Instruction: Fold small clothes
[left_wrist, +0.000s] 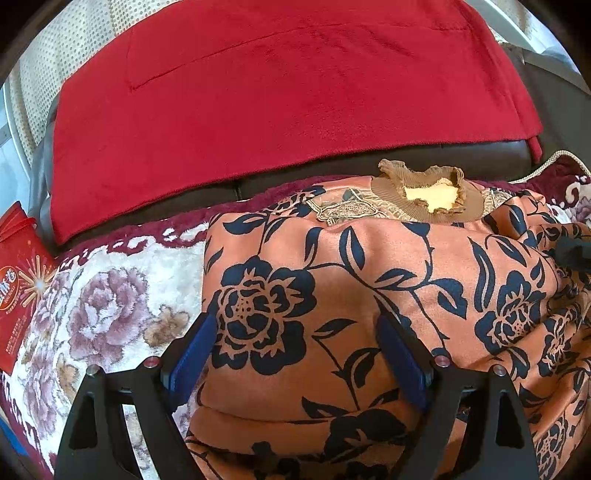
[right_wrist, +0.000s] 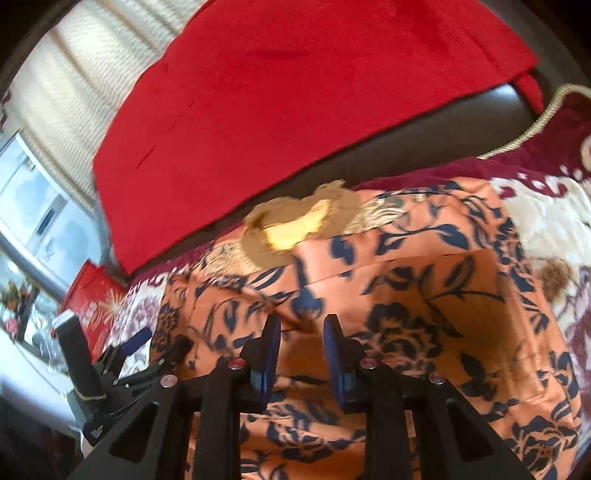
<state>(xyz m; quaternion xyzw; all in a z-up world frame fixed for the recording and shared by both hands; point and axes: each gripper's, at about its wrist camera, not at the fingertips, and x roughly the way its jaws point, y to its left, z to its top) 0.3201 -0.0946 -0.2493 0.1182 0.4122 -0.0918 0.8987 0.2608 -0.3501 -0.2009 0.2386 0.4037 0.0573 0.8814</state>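
The orange top with dark blue flower print (left_wrist: 332, 302) lies on a plush floral blanket (left_wrist: 110, 295) over a dark sofa, its brown ribbed collar (left_wrist: 428, 192) at the far end, so its long axis runs near to far. The left tool (left_wrist: 295, 354) hovers with jaws wide over the garment's left part, gripping nothing. The right tool (right_wrist: 301, 354) stands narrower, with a gap between its blue pads, apparently empty though blurred. Judging by this, each tool should pinch a hem corner squarely and fold evenly toward the collar.
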